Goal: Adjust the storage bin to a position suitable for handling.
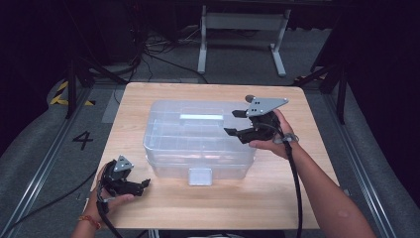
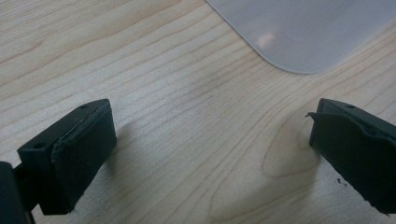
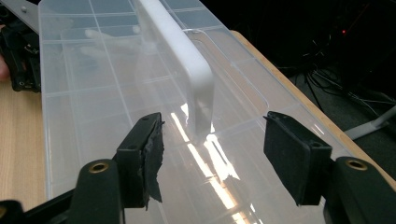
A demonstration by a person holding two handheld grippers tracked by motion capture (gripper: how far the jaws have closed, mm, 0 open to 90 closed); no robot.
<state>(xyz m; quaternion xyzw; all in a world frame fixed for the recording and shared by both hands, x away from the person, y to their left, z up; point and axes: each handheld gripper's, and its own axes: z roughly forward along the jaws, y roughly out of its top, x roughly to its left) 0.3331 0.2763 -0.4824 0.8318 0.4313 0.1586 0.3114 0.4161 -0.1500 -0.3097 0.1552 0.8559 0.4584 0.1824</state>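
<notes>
A clear plastic compartment box (image 1: 198,141) stands shut in the middle of the wooden table (image 1: 277,198). It has a white handle (image 1: 200,117) on its lid and a white latch (image 1: 200,176) at its front. My right gripper (image 1: 231,123) hovers open over the right part of the lid. In the right gripper view its jaws (image 3: 212,158) stand apart just above the lid (image 3: 93,116), with the handle (image 3: 182,56) running away ahead. My left gripper (image 1: 144,187) is open low over the table's front left. In the left gripper view a box corner (image 2: 303,32) lies beyond the gripper (image 2: 210,149).
Bare wood surrounds the box on all sides, widest at the front. The other gripper (image 3: 18,51) shows beyond the box's far end. Off the table, cables (image 1: 148,54) and a white frame's legs (image 1: 203,44) lie behind it. A floor mark "4" (image 1: 82,140) is at left.
</notes>
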